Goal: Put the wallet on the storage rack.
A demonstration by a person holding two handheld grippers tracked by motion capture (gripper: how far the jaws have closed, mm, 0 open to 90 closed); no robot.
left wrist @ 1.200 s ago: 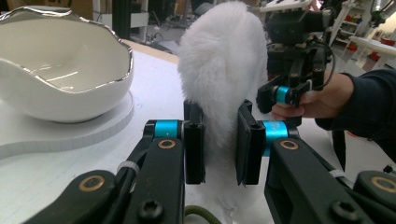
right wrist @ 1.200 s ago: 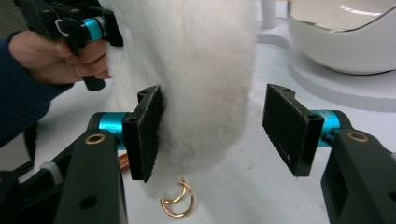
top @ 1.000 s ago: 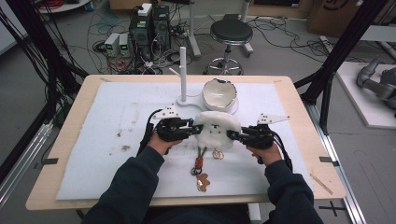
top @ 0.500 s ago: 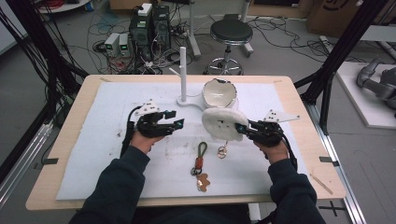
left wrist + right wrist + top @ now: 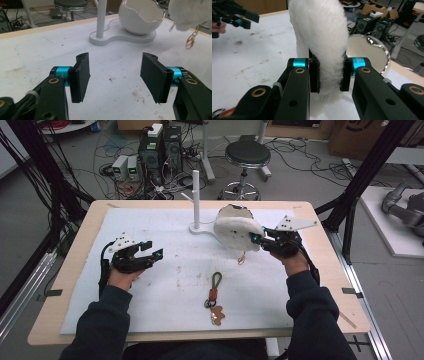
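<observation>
Nearest to the person, on the white mat (image 5: 150, 310), a keychain (image 5: 214, 297) with a dark loop and a brown charm lies flat, about in the middle between the two forearms and well apart from both grippers. Further in, at the left side, the left gripper (image 5: 149, 255) is held just above the mat with its jaws wide apart and nothing between them; in the left gripper view its two black pads (image 5: 80, 76) face each other over bare, a little stained mat. At the right side, the right gripper (image 5: 256, 239) is closed on a white fluffy pouch (image 5: 237, 232), which it holds lifted above the mat; in the right gripper view the fur (image 5: 319, 37) is pressed between both jaws. A small metal ring (image 5: 241, 259) hangs under the pouch. Behind the pouch stands a white egg-shaped bowl (image 5: 141, 17) on a flat white base, together with a thin upright post (image 5: 196, 200). The table (image 5: 70, 265) ends behind them
</observation>
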